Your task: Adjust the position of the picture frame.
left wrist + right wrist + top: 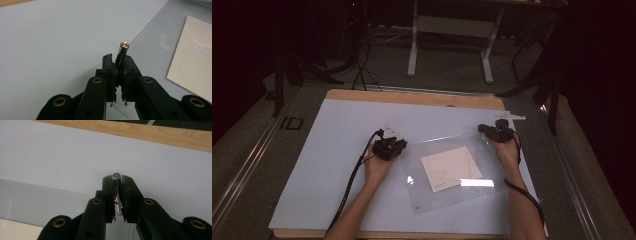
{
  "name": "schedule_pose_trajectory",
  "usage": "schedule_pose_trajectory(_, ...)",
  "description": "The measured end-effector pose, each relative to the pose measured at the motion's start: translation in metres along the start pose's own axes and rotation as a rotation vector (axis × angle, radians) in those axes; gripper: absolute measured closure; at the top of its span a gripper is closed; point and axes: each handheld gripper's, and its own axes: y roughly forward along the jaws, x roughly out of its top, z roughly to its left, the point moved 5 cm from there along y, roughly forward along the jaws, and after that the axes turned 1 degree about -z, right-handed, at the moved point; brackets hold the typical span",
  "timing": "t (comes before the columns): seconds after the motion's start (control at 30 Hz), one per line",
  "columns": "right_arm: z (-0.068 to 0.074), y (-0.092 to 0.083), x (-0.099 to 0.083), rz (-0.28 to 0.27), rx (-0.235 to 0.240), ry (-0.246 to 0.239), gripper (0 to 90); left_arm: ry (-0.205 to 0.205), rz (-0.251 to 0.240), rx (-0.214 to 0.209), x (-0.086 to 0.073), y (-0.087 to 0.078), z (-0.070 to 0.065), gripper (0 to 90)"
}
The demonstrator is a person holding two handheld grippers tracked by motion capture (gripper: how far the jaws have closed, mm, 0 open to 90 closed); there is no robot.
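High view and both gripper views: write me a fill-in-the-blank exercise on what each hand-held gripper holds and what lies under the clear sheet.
1. The left hand-held gripper is shut on a shiny metal ____.
2. The cream card lies under a clear plastic ____.
3. The right hand-held gripper holds its pin at the sheet's far ____ corner.
4. The blue mat rests on a ____ board.

Missing words: pin; sheet; right; wooden

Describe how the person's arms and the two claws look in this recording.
Both forearms are bare, with no sleeves. The left claw and right claw are black, blocky units, and a black cable trails back along each arm. Up close, the jaws are matte black plastic bars with brass-ringed holes and worn inner pads.
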Motion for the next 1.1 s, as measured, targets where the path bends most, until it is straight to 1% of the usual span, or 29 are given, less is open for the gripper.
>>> schedule_pose_trajectory(0.07, 0.0, 0.001, -0.001, 0.004, 0.002, 0.004, 81.3, -0.009, -0.004, -0.004, 0.0, 0.0, 0.0, 82.8)
schedule_pose_trajectory(0.17, -0.001, 0.004, -0.004, 0.028, -0.007, -0.008, 81.4, -0.015, -0.01, -0.007, 0.0, 0.001, 0.001, 82.7)
schedule_pose_trajectory(0.27, -0.002, 0.004, -0.005, 0.028, 0.001, 0.012, 81.8, -0.011, -0.013, -0.008, -0.001, 0.001, 0.001, 83.5)
schedule_pose_trajectory(0.4, -0.002, 0.004, -0.005, 0.034, 0.011, 0.029, 81.8, -0.048, -0.02, -0.029, -0.001, 0.001, 0.003, 83.5)
schedule_pose_trajectory(0.5, -0.003, 0.004, -0.005, 0.029, 0.016, 0.045, 81.8, -0.074, -0.018, -0.048, -0.001, 0.001, 0.006, 83.2)
schedule_pose_trajectory(0.57, -0.003, 0.004, -0.005, 0.029, 0.01, 0.05, 82.0, -0.096, -0.021, -0.061, 0.0, 0.001, 0.007, 82.7)
schedule_pose_trajectory(0.63, -0.002, 0.003, -0.004, 0.033, 0.014, 0.066, 81.8, -0.119, -0.025, -0.053, 0.0, 0.001, 0.009, 82.4)
schedule_pose_trajectory(0.7, -0.001, 0.002, -0.003, 0.051, 0.02, 0.067, 81.7, -0.139, -0.027, -0.046, 0.001, 0.001, 0.012, 82.2)
schedule_pose_trajectory(0.77, 0.002, 0.001, -0.001, 0.053, 0.029, 0.074, 81.2, -0.147, -0.028, -0.039, 0.001, 0.0, 0.016, 82.1)
schedule_pose_trajectory(0.8, 0.003, 0.0, -0.001, 0.058, 0.032, 0.078, 81.2, -0.157, -0.026, -0.041, 0.001, -0.001, 0.019, 82.1)
schedule_pose_trajectory(0.93, 0.012, 0.001, 0.001, 0.074, 0.046, 0.085, 80.8, -0.191, -0.035, -0.031, 0.002, -0.006, 0.029, 81.4)
schedule_pose_trajectory(1.1, 0.024, 0.001, 0.006, 0.073, 0.068, 0.094, 80.4, -0.225, -0.041, -0.016, 0.005, -0.012, 0.044, 81.3)
